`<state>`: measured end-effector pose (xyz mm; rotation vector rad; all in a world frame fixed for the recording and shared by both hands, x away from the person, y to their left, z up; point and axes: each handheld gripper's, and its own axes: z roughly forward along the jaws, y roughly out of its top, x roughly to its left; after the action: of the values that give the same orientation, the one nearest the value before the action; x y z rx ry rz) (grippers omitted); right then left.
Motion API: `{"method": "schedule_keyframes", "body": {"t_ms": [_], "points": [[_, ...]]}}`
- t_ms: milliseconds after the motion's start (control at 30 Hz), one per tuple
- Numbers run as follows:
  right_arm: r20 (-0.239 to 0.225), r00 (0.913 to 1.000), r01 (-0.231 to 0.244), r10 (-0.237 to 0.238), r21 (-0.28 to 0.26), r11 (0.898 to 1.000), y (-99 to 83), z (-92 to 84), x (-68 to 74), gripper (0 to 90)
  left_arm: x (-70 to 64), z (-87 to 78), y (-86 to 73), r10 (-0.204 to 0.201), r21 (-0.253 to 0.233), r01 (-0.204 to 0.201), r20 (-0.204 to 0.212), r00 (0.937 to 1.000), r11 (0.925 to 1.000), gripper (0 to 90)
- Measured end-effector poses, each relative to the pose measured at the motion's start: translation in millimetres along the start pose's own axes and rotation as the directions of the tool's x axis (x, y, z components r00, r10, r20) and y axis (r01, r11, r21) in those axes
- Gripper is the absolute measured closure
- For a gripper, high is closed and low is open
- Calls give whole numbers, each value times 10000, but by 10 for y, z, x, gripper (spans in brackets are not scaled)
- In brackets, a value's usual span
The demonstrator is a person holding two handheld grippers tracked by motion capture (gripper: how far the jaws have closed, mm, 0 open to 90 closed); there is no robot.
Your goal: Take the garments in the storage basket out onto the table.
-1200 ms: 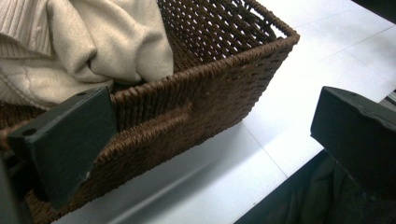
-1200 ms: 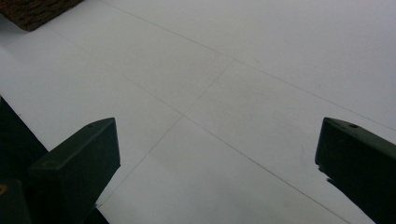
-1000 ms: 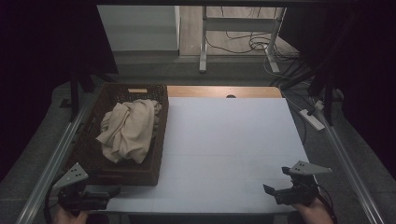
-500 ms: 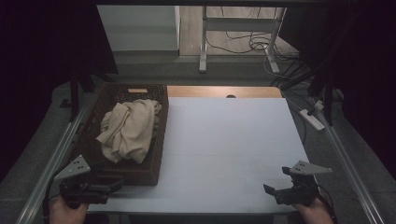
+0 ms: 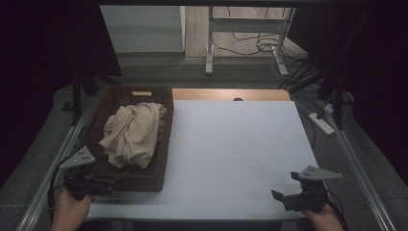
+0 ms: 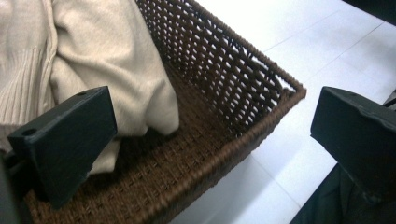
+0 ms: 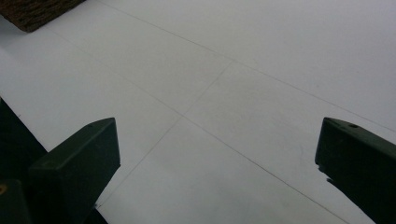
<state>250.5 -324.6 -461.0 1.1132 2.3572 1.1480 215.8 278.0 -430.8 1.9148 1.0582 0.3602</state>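
Note:
A dark brown wicker basket (image 5: 166, 137) stands on the left part of the white table (image 5: 235, 144), with a crumpled cream sweater (image 5: 132, 132) inside. My left gripper (image 5: 115, 180) is open at the basket's near end. In the left gripper view it (image 6: 219, 135) straddles the basket's near corner (image 6: 243, 93): one jaw is over the inside beside the sweater (image 6: 107, 60), the other is outside over the table. My right gripper (image 5: 279, 196) is open near the table's front right, pointing left. In the right gripper view it (image 7: 217, 158) holds nothing above the bare tabletop.
Metal rails (image 5: 67, 144) run along both sides of the table. A wooden strip (image 5: 231, 94) borders its far edge. Cables and a power strip (image 5: 321, 123) lie on the floor to the right. A corner of the basket (image 7: 32, 11) shows in the right gripper view.
My left gripper has moved forward and to the right, up to the basket's near end. The right gripper has stayed where it was.

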Motion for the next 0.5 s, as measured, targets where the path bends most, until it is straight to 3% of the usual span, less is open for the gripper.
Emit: {"method": "schedule_keyframes", "body": {"t_ms": [200, 500], "points": [[-2, 10000, 31, -31, 55, 10000, 2, 5, 2, 2, 48, 69, 133, 66, 204, -62, -200, 9998, 9998, 0], [-44, 10000, 63, -63, 126, 9999, 5, 13, 2, 2, 241, 236, 344, -272, 421, 275, -86, 9996, 9987, 0]]}}
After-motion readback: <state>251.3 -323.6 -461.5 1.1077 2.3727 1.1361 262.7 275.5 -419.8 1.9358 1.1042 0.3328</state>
